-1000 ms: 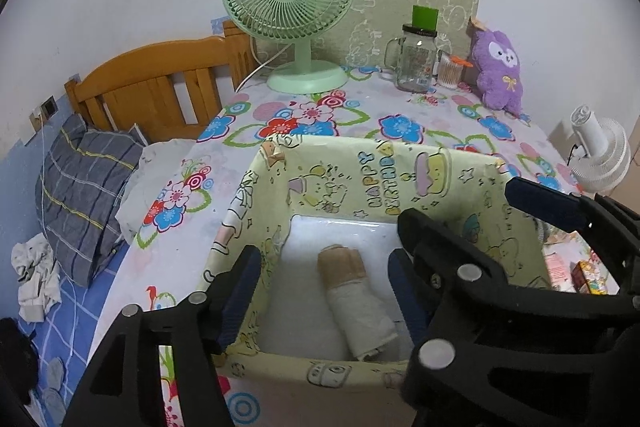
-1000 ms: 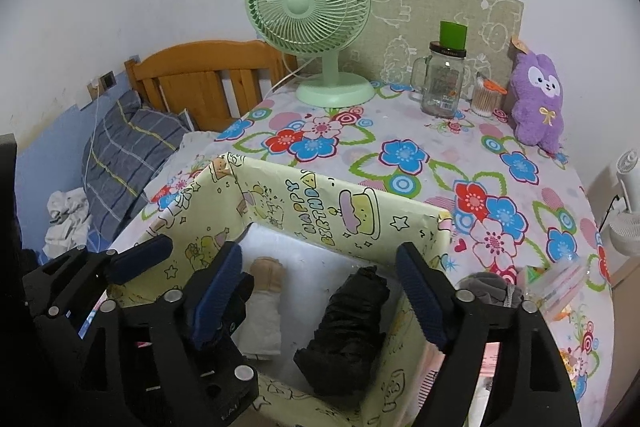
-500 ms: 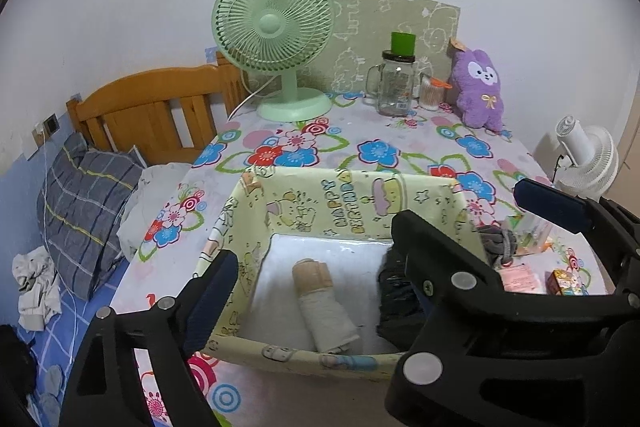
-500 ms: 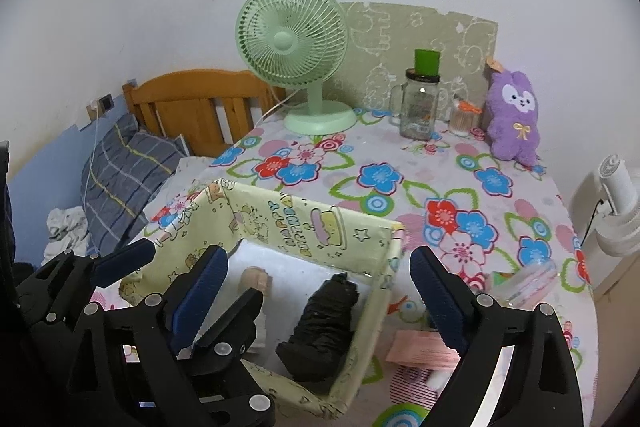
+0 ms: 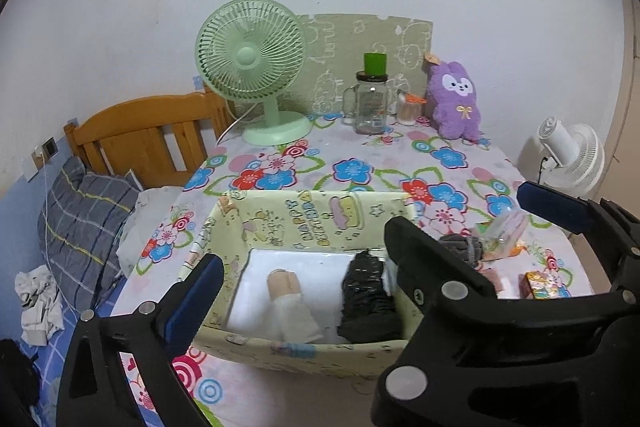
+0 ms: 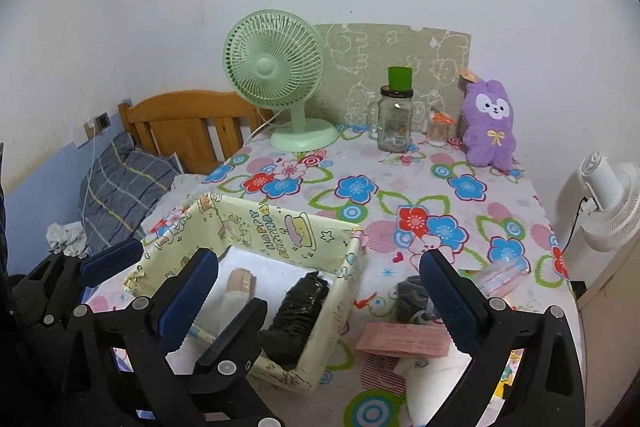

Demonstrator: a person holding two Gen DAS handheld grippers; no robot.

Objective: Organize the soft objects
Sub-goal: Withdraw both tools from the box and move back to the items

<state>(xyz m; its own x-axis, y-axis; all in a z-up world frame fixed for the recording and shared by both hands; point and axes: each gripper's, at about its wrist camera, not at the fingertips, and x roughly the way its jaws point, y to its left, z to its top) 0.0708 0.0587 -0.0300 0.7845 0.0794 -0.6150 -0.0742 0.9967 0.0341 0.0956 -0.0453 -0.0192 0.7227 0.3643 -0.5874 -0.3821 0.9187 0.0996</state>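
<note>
Right wrist: black roll (image 6: 298,311) lengthwise in box (image 6: 280,227)

Box (image 6: 276,227) open above; its walls fence the rolls; clutter (image 6: 404,341) crowds right.

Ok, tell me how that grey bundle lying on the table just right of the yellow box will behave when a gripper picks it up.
The grey bundle looks like crumpled fabric, so it will probably squash and sag rather than hold shape. It seems light for its bulk. Being loosely bunched, not rolled tight like the black roll in the box, it may unfold or trail when lifted.
</note>
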